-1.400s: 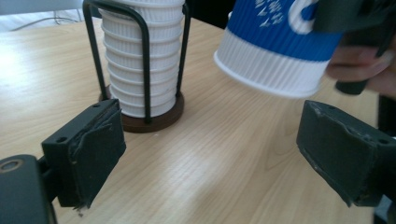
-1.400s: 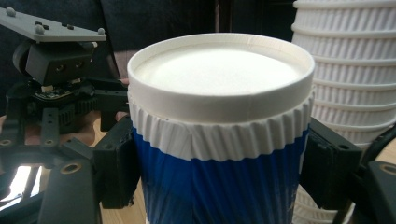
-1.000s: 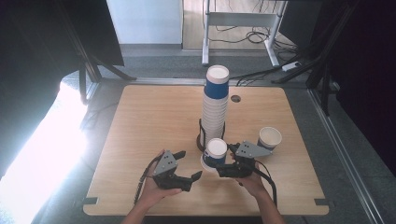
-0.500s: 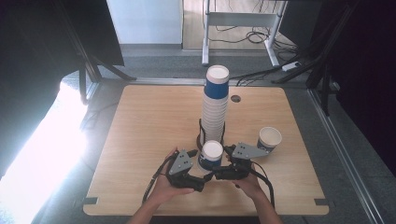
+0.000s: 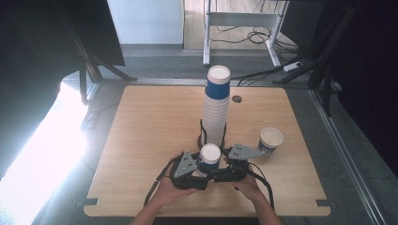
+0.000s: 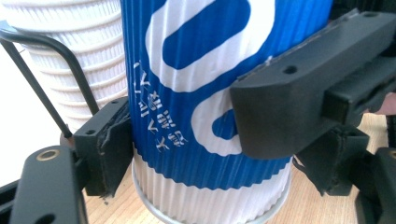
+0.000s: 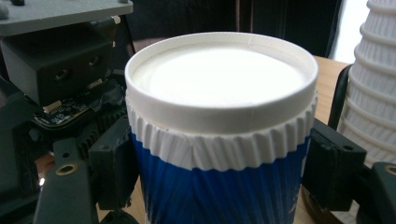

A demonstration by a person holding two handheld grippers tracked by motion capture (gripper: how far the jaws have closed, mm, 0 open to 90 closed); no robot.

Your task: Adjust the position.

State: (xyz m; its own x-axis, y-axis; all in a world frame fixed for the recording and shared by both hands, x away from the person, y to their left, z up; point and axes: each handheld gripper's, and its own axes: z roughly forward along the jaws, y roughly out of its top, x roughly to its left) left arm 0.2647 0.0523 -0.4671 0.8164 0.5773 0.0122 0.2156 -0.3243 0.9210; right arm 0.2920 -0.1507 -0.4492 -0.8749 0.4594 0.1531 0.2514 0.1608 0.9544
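A blue and white ribbed paper cup stands upright near the table's front edge, just in front of a tall stack of cups. My left gripper comes at it from the left. Its jaws have just been closing and are shut on the cup low down. My right gripper reaches it from the right. Its jaws have just been opening, and they flank the cup under the rim, barely clear of its wall. In the left gripper view, one right jaw crosses in front of the cup.
The stack stands in a black wire holder, topped by a blue cup. A single cup sits upright to the right. A small round hole is in the table behind the stack. Bare wood lies to the left.
My left gripper has moved right, up to the cup, and shut on it. The cup and the right gripper have shifted slightly left and toward the front edge.
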